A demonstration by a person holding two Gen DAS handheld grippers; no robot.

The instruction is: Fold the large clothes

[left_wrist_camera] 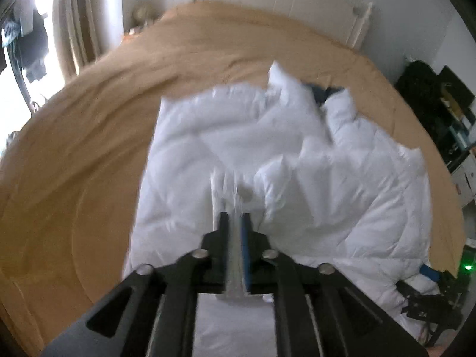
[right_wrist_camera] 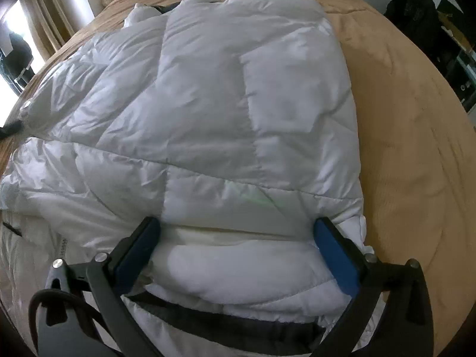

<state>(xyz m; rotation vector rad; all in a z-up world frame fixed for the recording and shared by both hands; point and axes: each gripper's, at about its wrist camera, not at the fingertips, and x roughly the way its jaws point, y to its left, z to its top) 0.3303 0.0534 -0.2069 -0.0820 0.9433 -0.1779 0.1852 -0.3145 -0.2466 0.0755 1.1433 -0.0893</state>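
Jaws: left gripper (left_wrist_camera: 235,223) narrowly parted, empty; right gripper (right_wrist_camera: 238,232) wide open astride puffy quilted white jacket (right_wrist_camera: 208,104).

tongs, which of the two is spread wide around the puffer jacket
The right tongs: their blue pads straddle a thick fold of the white puffer jacket. The left tongs stand nearly closed, with only a narrow gap.
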